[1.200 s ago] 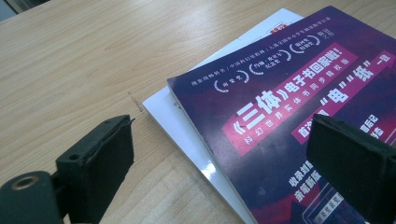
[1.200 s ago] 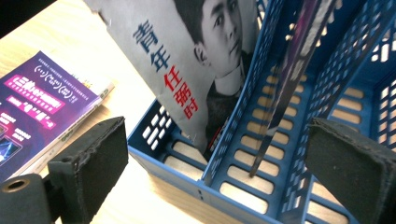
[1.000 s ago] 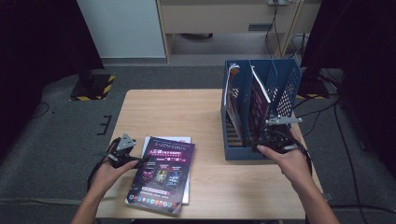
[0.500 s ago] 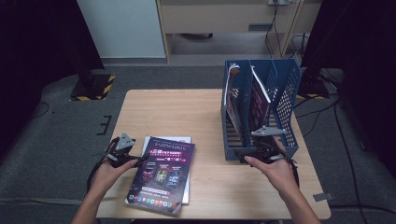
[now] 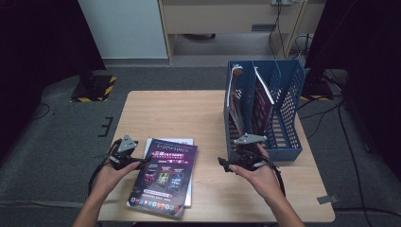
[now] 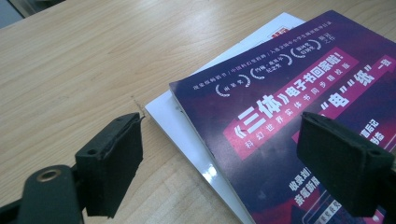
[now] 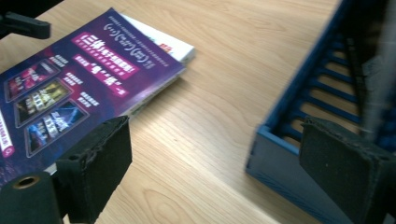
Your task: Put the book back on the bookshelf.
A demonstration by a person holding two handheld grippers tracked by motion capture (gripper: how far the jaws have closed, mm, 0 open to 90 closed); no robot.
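Here: glossy purple magazine point(image 5: 163, 177) flat atop white booklet point(image 6: 187, 126); left gripper point(image 6: 224, 158), right gripper point(image 7: 219, 172) both spread, empty.

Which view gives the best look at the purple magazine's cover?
The left gripper view: the purple magazine lies close up with its white title print sharp, on top of a white booklet. The high view shows the whole cover but small. The right gripper view shows it at an angle, slightly blurred.
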